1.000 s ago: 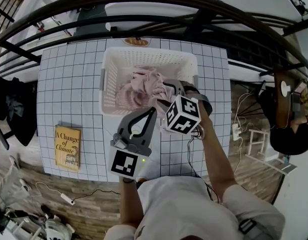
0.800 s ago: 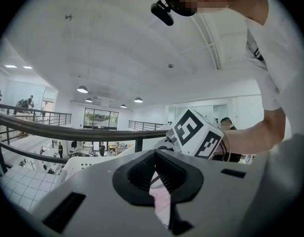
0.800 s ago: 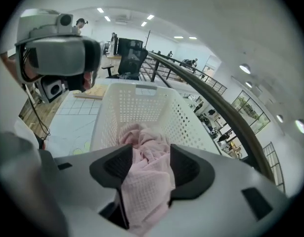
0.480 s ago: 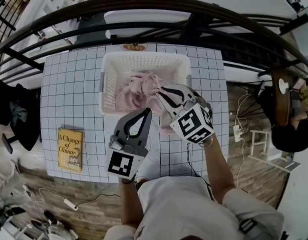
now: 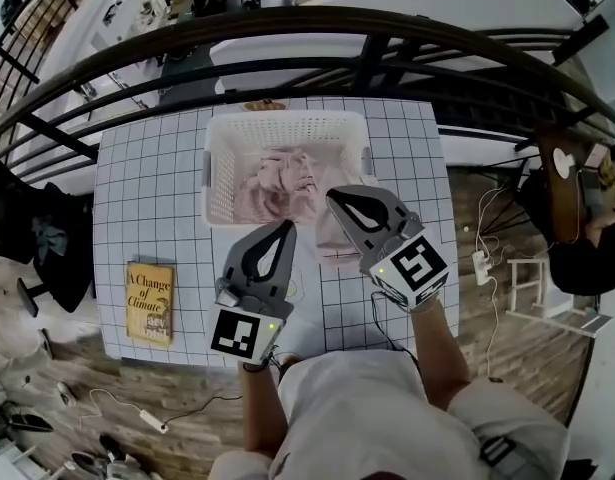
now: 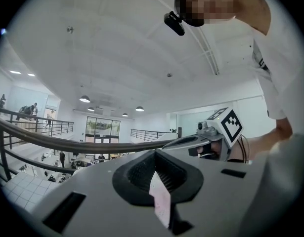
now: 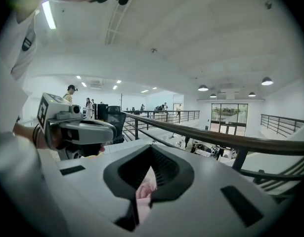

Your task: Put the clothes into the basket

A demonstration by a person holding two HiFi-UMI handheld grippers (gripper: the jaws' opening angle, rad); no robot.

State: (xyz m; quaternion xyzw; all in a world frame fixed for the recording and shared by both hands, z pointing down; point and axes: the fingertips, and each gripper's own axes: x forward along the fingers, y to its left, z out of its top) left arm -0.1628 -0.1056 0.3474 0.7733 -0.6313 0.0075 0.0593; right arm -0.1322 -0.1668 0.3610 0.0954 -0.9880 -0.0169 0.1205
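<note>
A white slatted basket (image 5: pixel 215 173) stands at the far middle of the checked table (image 5: pixel 147 198), with crumpled pink clothes (image 5: pixel 277 178) inside. Another pink piece (image 5: pixel 332 240) shows at the basket's front right corner, partly under my right gripper; I cannot tell whether it hangs over the rim. My right gripper (image 5: pixel 334 197) hovers above that corner, shut, with nothing between its jaws. My left gripper (image 5: pixel 285 226) hangs just in front of the basket, also shut and holding nothing. Both gripper views point up at the ceiling, and each shows the other gripper (image 6: pixel 211 137) (image 7: pixel 77 127).
A yellow book (image 5: pixel 150 303) lies at the table's near left. A dark curved railing (image 5: pixel 307 38) runs behind the table's far edge. Cables trail over the wooden floor (image 5: pixel 487 298) to the right.
My right gripper has drawn back out of the basket toward me and to the right, and its jaws have shut. The pink clothes stayed in the basket. The left gripper barely moved.
</note>
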